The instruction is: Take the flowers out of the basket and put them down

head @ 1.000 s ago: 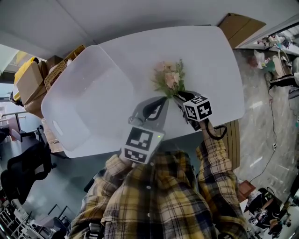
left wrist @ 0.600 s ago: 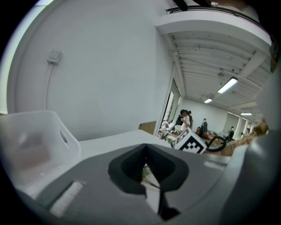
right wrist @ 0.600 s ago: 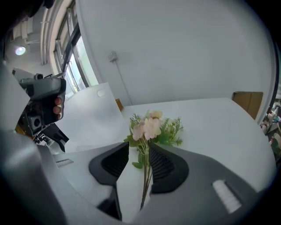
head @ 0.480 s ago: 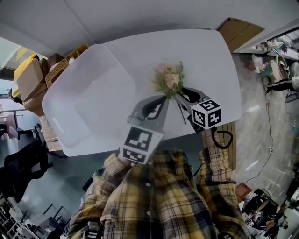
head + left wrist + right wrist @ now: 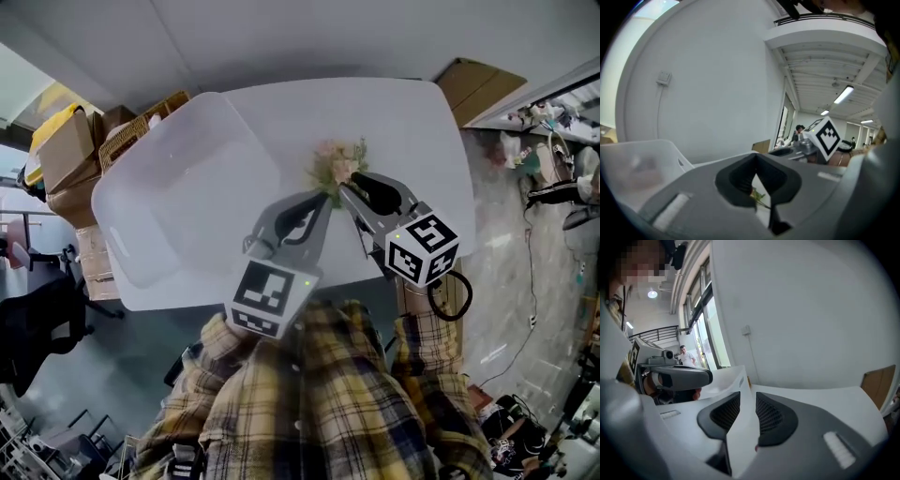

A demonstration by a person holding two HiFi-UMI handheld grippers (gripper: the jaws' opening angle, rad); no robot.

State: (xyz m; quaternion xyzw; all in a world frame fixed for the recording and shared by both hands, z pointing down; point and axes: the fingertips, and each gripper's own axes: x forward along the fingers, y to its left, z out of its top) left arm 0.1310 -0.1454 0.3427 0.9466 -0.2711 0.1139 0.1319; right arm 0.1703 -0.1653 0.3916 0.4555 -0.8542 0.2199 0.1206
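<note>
White table [image 5: 412,131]: flowers [image 5: 336,167] just past L tool [image 5: 327,195] tip, R of basket [image 5: 187,206].

Evenly bright under long ceiling strip lamps [image 5: 843,94] — hardly shadowed. Heavily fisheye-bent, black at corners; blurred up close, glary on the white rectangular table [image 5: 394,122].

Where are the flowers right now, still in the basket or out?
Out. In the head view the flowers lie on the white table, just right of the basket and near the table's middle.
</note>
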